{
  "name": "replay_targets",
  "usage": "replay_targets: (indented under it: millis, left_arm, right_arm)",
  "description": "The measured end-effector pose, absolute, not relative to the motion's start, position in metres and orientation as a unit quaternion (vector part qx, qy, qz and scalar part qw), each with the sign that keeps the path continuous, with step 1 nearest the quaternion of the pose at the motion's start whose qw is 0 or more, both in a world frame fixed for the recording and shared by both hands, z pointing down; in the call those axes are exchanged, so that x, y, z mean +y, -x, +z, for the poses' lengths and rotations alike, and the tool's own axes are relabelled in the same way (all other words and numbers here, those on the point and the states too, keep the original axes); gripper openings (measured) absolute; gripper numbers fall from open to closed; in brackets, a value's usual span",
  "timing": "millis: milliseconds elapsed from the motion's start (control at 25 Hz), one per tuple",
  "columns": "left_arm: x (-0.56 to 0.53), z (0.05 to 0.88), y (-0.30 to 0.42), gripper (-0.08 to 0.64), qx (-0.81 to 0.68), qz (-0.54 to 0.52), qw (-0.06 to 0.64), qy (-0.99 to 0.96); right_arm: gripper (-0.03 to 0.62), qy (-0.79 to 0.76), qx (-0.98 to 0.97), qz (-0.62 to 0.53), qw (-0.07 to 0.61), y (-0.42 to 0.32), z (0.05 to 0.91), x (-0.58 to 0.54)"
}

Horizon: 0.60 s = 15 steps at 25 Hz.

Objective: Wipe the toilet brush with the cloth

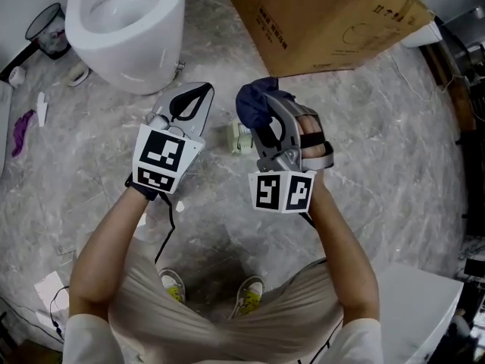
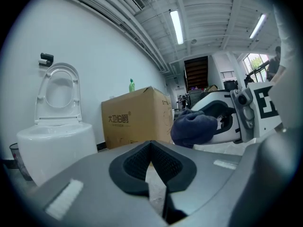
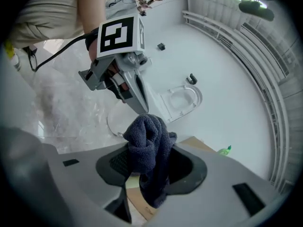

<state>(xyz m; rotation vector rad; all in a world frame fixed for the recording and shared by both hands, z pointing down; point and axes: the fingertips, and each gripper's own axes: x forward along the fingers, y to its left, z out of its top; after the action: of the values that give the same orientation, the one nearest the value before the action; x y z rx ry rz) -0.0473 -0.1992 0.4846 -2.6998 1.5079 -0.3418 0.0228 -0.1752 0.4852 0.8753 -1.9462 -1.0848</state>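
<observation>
Right gripper (image 3: 150, 171) grasps the bunched dark-blue terry cloth (image 3: 146, 138) at its 12 o'clock — left gripper (image 1: 191, 101), at 9 o'clock, is clenched, apparently empty.

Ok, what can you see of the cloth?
The cloth is dark blue, with a looped, towel-like weave. It is bunched into a wad and clamped between the jaws of the right tool, its top bulging past them and a tail hanging below. It is held in the air over the floor, apart from the left tool.
</observation>
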Motion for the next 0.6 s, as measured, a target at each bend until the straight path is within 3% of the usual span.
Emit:
replay_targets:
  millis: [400, 600]
  left_arm:
    - [-0.202, 0.49, 0.044, -0.002, 0.484, -0.109, 0.008, 0.868]
    - [-0.201, 0.491, 0.036, -0.002, 0.476, -0.111, 0.007, 0.872]
  right_arm:
    - [0.181, -0.339, -0.784, -0.354, 0.38, -0.04, 0.518, -0.179]
    - [0.181, -0.34, -0.813, -0.309, 0.357, -0.049, 0.527, -0.178]
